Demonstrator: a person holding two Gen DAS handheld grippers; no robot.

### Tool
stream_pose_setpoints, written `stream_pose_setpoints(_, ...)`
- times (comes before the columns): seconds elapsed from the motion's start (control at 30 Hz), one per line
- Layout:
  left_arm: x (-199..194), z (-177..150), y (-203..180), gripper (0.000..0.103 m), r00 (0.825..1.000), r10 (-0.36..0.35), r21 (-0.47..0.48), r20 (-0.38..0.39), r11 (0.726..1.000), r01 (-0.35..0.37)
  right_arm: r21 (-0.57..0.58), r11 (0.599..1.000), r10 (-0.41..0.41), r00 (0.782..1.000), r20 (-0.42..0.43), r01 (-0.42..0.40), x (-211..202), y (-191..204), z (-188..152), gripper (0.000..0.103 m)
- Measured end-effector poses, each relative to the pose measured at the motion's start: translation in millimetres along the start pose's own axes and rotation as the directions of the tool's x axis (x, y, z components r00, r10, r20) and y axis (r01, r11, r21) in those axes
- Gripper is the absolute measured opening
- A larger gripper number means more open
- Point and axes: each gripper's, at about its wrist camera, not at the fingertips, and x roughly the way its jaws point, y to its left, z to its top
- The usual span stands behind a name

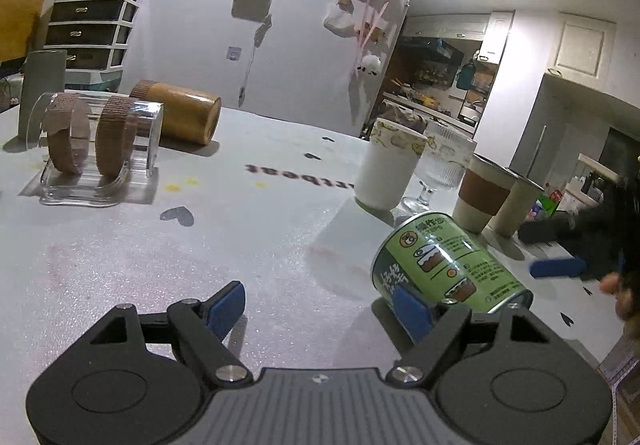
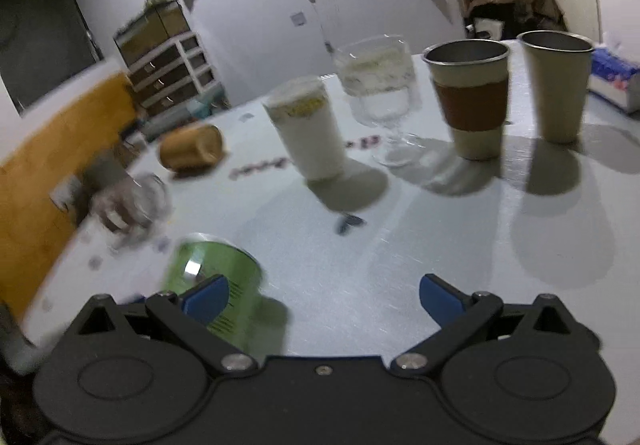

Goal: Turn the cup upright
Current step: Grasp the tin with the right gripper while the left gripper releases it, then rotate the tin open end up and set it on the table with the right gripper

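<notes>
A green printed cup (image 1: 448, 265) lies tilted on its side on the white table, just beyond my left gripper's right finger (image 1: 412, 311). My left gripper (image 1: 320, 309) is open and empty, low over the table. In the right wrist view the same green cup (image 2: 216, 277) sits behind my right gripper's left finger (image 2: 206, 299). My right gripper (image 2: 324, 299) is open and empty. One of its blue fingers (image 1: 558, 268) shows in the left wrist view, right of the cup. The right wrist view is blurred.
A white paper cup (image 1: 386, 163), a stemmed glass (image 1: 440, 169), a brown-sleeved cup (image 2: 472, 101) and a plain beige cup (image 2: 558, 85) stand upright in a row. A wooden cylinder (image 1: 180, 111) and a clear holder with brown rings (image 1: 96, 141) lie at the far left.
</notes>
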Motion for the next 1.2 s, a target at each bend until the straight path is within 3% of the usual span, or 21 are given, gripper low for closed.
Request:
stream_pose_setpoints(0.1, -0.9, -1.0, -2.0, 0.082, 1.0, 0.001, 0.01, 0.003, 1.0, -0.001, 0.002, 0.997, 0.073, 0.996, -0.047, -0.073, 9.6, 11.8, 16.5, 0.103)
stream_pose_setpoints(0.23, -1.4, -2.9, -2.8, 0.082, 1.0, -0.006, 0.015, 0.002, 1.0, 0.006, -0.029, 0.988, 0.147, 0.974, -0.173, -0.154, 38.6, 33.7, 33.2, 0.102)
stream_pose_setpoints(0.4, -2.0, -3.7, -2.5, 0.082, 1.0, -0.016, 0.016, 0.003, 1.0, 0.016, -0.047, 0.988, 0.127, 0.949, -0.29, -0.146, 69.7, 51.5, 44.7, 0.098)
stream_pose_setpoints(0.63, -5.5, -2.3, -0.2, 0.082, 1.0, -0.022, 0.011, 0.016, 1.0, 0.022, -0.137, 0.982, 0.067, 0.924, -0.376, -0.127, 84.3, 64.4, 41.9, 0.082)
stream_pose_setpoints(0.67, -6.3, -2.3, 0.7, 0.082, 1.0, -0.022, 0.009, 0.018, 1.0, 0.022, -0.145, 0.981, 0.066, 0.924, -0.377, -0.129, 83.5, 65.9, 42.4, 0.076)
stream_pose_setpoints(0.77, -9.5, -1.9, 3.8, 0.082, 1.0, -0.01, 0.001, 0.028, 1.0, 0.01, -0.198, 0.971, 0.054, 0.933, -0.357, -0.132, 75.4, 72.7, 46.0, 0.076)
stream_pose_setpoints(1.0, -19.3, 2.7, 7.5, 0.082, 0.998, 0.02, 0.006, 0.054, 1.0, -0.021, -0.32, 0.941, 0.061, 0.983, -0.17, -0.114, 55.8, 93.9, 61.6, 0.075)
stream_pose_setpoints(1.07, -22.0, 3.9, 8.7, 0.082, 0.998, 0.029, 0.008, 0.06, 1.0, -0.03, -0.369, 0.925, 0.055, 0.992, -0.117, -0.095, 60.3, 102.3, 64.8, 0.032)
stream_pose_setpoints(1.1, -23.2, 4.3, 9.7, 0.082, 0.998, 0.032, 0.008, 0.062, 0.999, -0.033, -0.378, 0.921, 0.058, 0.994, -0.094, -0.09, 63.8, 105.9, 68.3, 0.029)
stream_pose_setpoints(1.2, -26.0, 4.4, 12.4, 0.082, 0.997, 0.038, 0.009, 0.062, 0.999, -0.039, -0.396, 0.918, 0.006, 1.0, -0.01, -0.009, 80.1, 116.8, 79.8, 0.032)
